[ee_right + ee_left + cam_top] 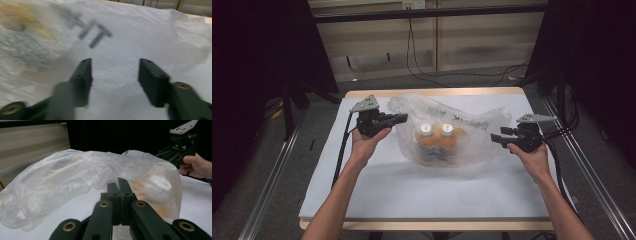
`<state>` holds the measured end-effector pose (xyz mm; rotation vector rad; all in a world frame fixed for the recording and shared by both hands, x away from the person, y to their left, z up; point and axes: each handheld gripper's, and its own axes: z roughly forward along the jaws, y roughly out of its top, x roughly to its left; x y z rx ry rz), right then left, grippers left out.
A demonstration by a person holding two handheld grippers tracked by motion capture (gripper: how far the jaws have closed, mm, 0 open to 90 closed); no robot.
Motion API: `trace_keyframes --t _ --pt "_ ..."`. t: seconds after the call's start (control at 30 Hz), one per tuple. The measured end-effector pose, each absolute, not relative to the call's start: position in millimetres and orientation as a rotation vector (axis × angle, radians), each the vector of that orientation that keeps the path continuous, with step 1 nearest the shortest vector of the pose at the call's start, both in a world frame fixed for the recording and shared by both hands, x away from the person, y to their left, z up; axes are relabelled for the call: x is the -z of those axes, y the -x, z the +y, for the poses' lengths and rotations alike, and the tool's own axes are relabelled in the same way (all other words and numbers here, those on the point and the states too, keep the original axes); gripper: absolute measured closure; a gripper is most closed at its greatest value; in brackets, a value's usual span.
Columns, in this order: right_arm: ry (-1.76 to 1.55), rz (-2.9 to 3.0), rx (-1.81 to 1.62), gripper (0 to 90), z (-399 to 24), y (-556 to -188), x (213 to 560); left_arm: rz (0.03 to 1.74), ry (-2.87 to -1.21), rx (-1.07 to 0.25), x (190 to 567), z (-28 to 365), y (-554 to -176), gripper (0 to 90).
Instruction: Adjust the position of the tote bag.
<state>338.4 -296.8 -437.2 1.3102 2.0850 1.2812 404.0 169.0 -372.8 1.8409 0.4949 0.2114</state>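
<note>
Left tool (119,185) pinches the plastic bag (82,173); right tool (114,72) gapes wide beside it.

Each black gripper (402,118) is fitted with brass pivot bushings, a grey three-cornered plate and a trailing black cable.

A thin, translucent plastic bag (447,127) is seen, crinkled and faintly glossy, with dark print on its film. Two bottles (437,142) with white caps are seen through it, their orange bodies dulled by the film. The table (422,190) is covered by a smooth, matt white sheet, edged by pale wood. The left tongs (119,185) are formed of matt black plastic with brass-coloured pivots; the right tongs (113,75) are finished alike.
</note>
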Motion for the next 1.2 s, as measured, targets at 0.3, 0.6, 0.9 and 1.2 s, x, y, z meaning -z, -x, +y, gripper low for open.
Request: trace_keyframes --t 0.3,0.6,0.9,1.2 --pt "-1.415 2.150 -1.215 21.0 -294 -345 463 0.473 -1.863 -0.215 376 166 -401 89.9" --pt "-1.404 2.260 -1.085 50.5 -281 -355 484 0.469 -1.868 -0.216 377 165 -401 89.9" --pt "-1.354 2.216 -1.101 87.3 -279 -351 476 0.456 -1.859 -0.221 377 161 -399 90.0" --pt "-1.328 2.074 -1.263 89.3 -292 -342 446 0.476 -1.815 -0.229 375 170 -398 90.0"
